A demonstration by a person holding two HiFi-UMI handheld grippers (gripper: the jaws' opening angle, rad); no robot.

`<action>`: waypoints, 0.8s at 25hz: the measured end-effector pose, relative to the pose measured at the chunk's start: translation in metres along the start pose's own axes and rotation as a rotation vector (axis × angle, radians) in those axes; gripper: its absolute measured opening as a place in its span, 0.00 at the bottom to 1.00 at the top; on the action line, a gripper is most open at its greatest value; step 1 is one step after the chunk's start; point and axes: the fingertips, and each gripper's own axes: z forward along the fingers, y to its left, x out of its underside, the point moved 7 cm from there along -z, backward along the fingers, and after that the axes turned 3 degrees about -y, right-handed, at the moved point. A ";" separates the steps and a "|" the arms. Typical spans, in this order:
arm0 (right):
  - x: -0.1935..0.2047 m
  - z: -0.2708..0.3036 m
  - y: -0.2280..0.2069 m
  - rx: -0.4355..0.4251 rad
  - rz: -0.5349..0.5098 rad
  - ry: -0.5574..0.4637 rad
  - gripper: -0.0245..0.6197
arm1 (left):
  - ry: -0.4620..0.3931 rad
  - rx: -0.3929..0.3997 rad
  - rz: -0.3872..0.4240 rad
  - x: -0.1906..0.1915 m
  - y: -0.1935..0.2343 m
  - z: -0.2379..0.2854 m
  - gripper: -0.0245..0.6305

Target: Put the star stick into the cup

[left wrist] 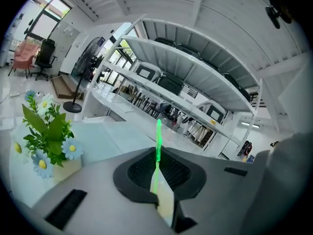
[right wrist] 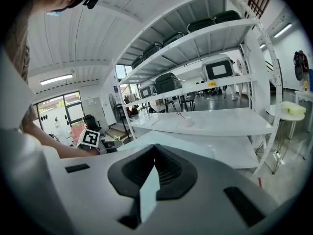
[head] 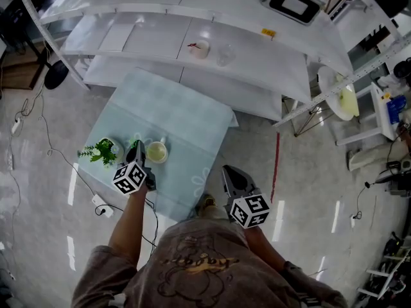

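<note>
One thin, bright-green star stick (left wrist: 158, 146), clamped between the left gripper's (head: 137, 150) closed jaws, shaft poking out past the tips. It sits just left of the cup (head: 156, 152), not in it. Also clenched: right gripper (head: 230, 173), empty, well right of the cup.

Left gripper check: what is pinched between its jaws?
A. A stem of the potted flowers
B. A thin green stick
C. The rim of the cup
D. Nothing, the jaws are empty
B: in the left gripper view the thin green star stick rises from between the closed jaws of the left gripper, while the potted flowers stand apart to the side.
</note>
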 end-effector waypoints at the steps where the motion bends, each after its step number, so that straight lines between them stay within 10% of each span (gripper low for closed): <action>1: 0.000 0.000 0.001 -0.001 -0.001 0.002 0.04 | 0.005 0.001 -0.003 0.001 0.001 0.000 0.09; 20: 0.000 0.007 0.004 -0.061 -0.025 0.016 0.04 | 0.061 0.002 -0.075 0.019 0.011 -0.010 0.26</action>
